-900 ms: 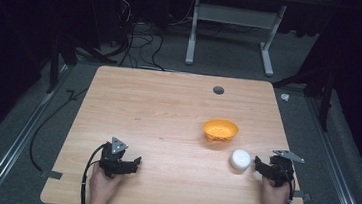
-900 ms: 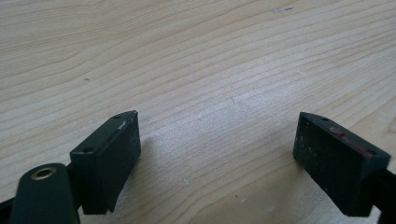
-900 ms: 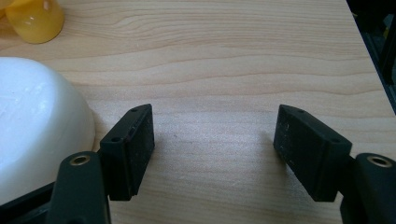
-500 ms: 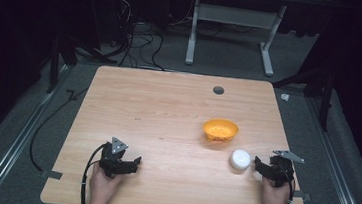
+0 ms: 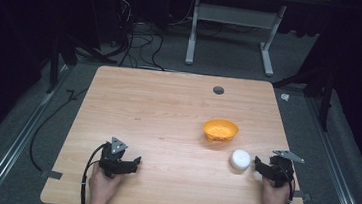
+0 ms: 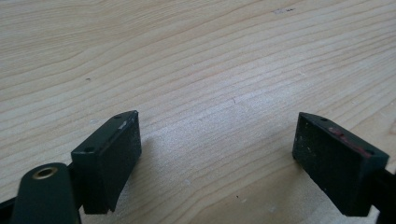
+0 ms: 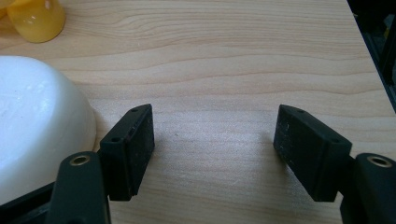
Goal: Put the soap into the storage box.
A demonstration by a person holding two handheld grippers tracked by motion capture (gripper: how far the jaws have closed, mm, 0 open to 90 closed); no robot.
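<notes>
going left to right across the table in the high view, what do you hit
left gripper → orange bowl → white bowl → right gripper

An orange bowl sat upright on the right half of the wooden table, its hollow facing up. Just nearer the person and a little to its right lay a small white bowl, apparently turned upside down, close beside it but apart.
</notes>
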